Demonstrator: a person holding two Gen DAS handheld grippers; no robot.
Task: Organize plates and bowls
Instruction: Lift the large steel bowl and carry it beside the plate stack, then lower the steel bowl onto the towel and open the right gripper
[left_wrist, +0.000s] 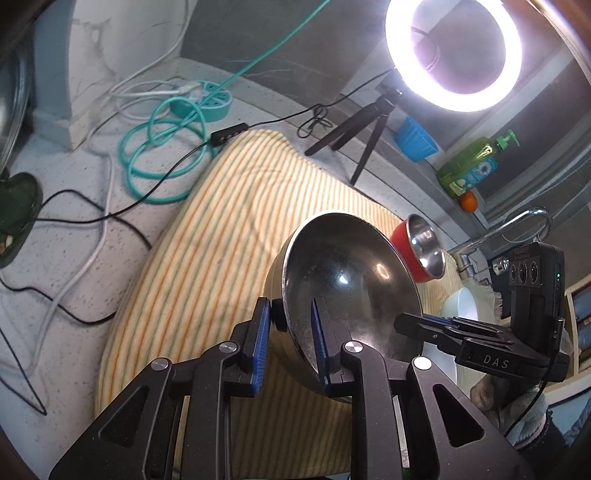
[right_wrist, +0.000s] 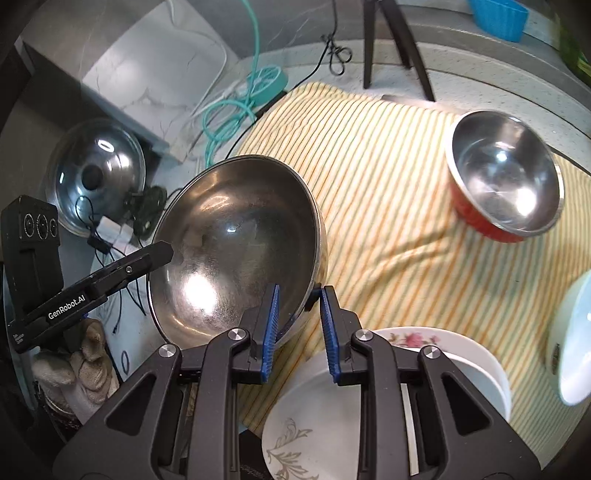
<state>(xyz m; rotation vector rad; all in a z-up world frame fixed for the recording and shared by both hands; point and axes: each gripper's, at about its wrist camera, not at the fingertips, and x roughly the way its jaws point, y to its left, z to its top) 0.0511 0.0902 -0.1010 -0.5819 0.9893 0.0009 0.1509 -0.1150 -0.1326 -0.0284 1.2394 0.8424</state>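
We are holding a big steel bowl with both grippers, one on each side of its rim, above a yellow striped cloth that is lying on a speckled counter. Our left gripper is pointing steeply down, and its blue pads are clamped on the rim, one pad inside the bowl and one outside. Our right gripper is also pointing steeply down and is clamped on the opposite side of the rim in the same way. The bowl is tilting, so we are seeing its shiny inside in both views.

In the right wrist view, the left tool is reaching in from the left, and a gloved hand is gripping it from below. On this tool we are reading "GenRobot.AI". In the left wrist view, the right tool is coming from the right, and on it we are reading the letters "DAS".

On the cloth a red bowl with a steel inside is standing well apart from the big bowl. Near our right gripper some white plates are lying in a stack; one is showing pink flowers, another a grey leaf pattern. A pale bowl is sitting at the right edge. A ring light on a small tripod is shining behind the cloth, and a green soap bottle is lying beside it; its label is too small to read
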